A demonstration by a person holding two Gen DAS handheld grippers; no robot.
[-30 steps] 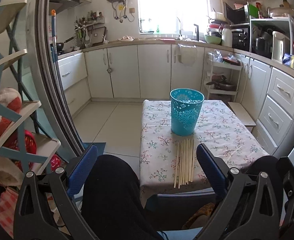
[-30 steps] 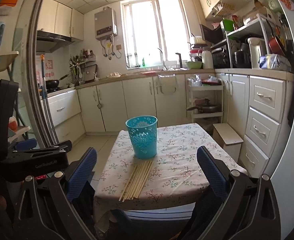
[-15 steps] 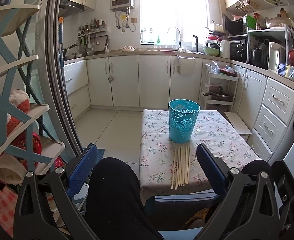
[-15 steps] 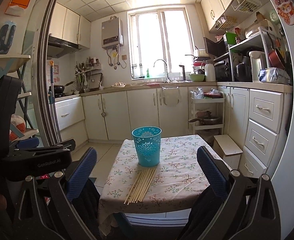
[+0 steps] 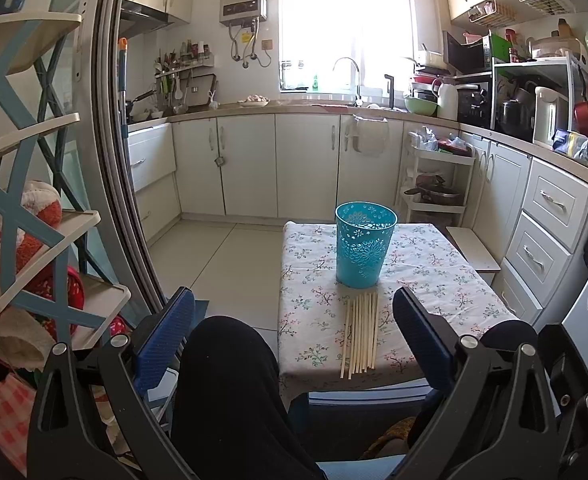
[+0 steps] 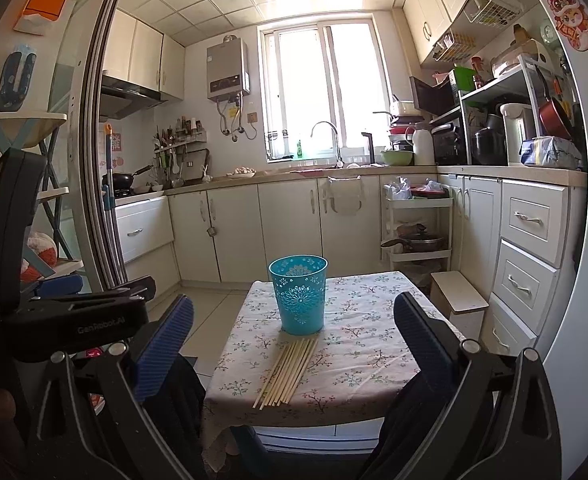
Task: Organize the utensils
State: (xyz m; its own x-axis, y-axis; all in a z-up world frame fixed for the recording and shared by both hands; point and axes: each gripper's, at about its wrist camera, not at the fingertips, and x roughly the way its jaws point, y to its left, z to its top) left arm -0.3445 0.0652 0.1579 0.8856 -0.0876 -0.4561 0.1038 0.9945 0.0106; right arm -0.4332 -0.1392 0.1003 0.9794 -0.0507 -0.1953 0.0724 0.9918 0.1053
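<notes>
1. Turquoise plastic cup (image 5: 366,245), openwork flower pattern on its wall, standing upright near the middle of the table (image 5: 446,276); also seen from the right wrist (image 6: 298,294). Nothing can be seen inside it.

2. Wooden chopsticks (image 5: 360,334), pale, laid side by side in one loose flat bundle on the flowered tablecloth (image 5: 314,312). Far ends lie just in front of the cup's base; near ends reach the table's near edge. From the right wrist (image 6: 287,372) the bundle runs on a slant, fanning slightly toward the near edge.

3. Left gripper (image 5: 294,328), black frame with blue pads, jaws spread wide, nothing between them. Held short of the table and to its left; the chopsticks lie ahead and to the right of its centre line, close beside the inner face of its right finger in the view but well apart from it.

4. Right gripper (image 6: 294,330), same make, jaws likewise spread wide and empty. Held back from the near table edge; cup and chopsticks both sit ahead, framed between its two fingers, untouched.

5. Person's dark-clad knee (image 5: 229,364), rising between the left gripper's fingers, below table level.

6. Surroundings: white kitchen cabinets (image 6: 285,232), a sink tap under the window (image 6: 326,136), a shelf rack (image 5: 33,216) at far left.
</notes>
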